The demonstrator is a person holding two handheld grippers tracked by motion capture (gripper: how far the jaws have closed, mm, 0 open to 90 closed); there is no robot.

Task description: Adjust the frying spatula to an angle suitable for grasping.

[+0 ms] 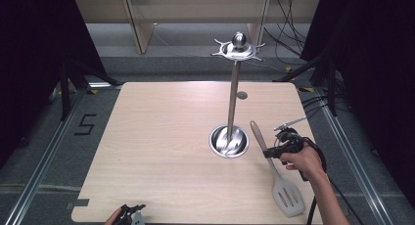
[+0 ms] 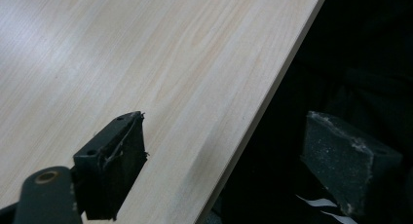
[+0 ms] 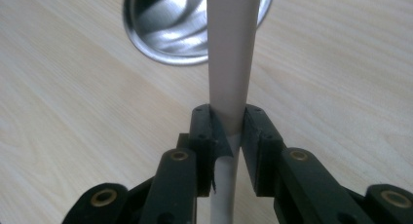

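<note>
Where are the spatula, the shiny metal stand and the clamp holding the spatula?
spatula [image 1: 288,197]: high view, on its slotted blade.
metal stand [image 1: 233,95]: high view, on its upright pole.
right gripper [image 3: 229,129]: right gripper view, between the two jaws shut on the spatula's handle.

Your high view is evenly lit from above: the pale table [image 1: 171,137] reads bright, while both side margins fall into near black. The steel stand [image 1: 234,88] throws glare off its base and top dish, with only soft, short shadows. In your left gripper view, the table has a washed-out sheen at upper left and the right half is dark. Your right gripper view is soft, the white handle [image 3: 230,63] blurred close up.
</note>
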